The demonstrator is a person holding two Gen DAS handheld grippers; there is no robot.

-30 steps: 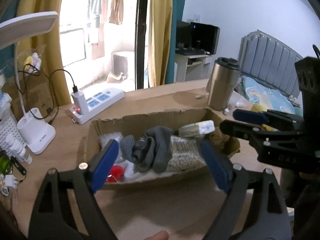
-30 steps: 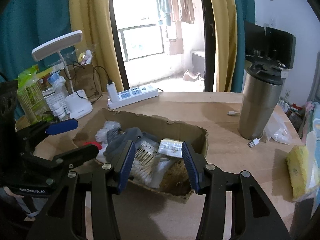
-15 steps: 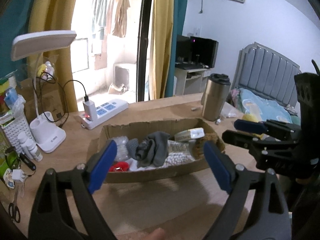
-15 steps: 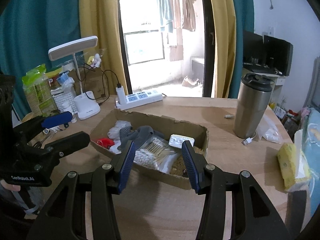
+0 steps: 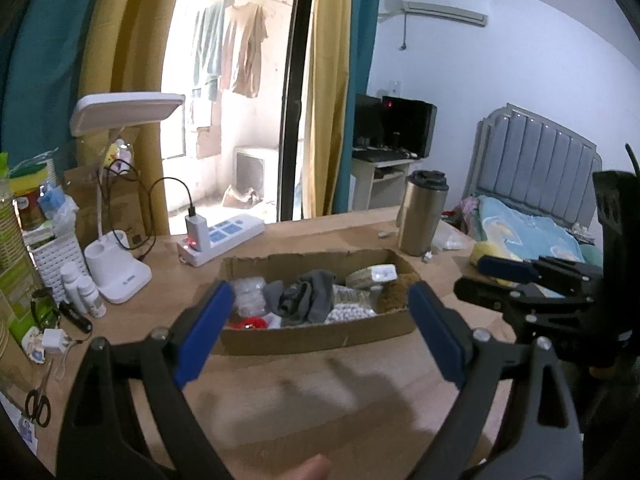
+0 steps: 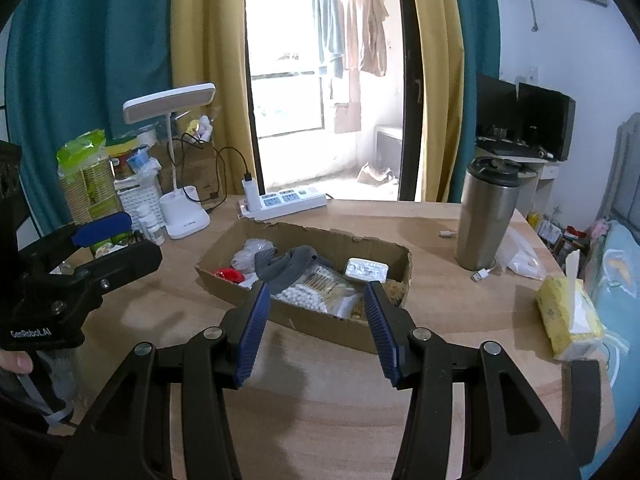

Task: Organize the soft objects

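Socks [image 5: 306, 300], grey and crumpled into a soft heap, lie in the middle of a shallow cardboard box [image 5: 320, 338] on a wooden table [image 5: 320, 400]. The box is long and low with torn, ragged edges; its long axis runs across the left wrist view and slants away to the left in the right wrist view. From left to right inside it sit a clear crinkled bag [image 5: 249, 300] above a small red item [image 5: 252, 323], the socks, a bag of cotton swabs [image 6: 316, 292], a silvery foil pack [image 6: 366, 269] and a coarse brown pad [image 5: 394, 294] at the right end. The socks' knit fabric folds over itself, so which way they point cannot be told.

Both grippers hang over the table on the near side of the box, touching nothing. The left gripper [image 5: 320, 330] has its blue-padded jaws spread wide, having just been opening, with nothing between them. The right gripper [image 6: 316, 330] holds its ribbed blue jaws partly apart and empty.

A white lamp [image 5: 120, 200] stands left of the box, a power strip [image 5: 224, 236] behind it, and a steel tumbler [image 5: 422, 212] to the right.
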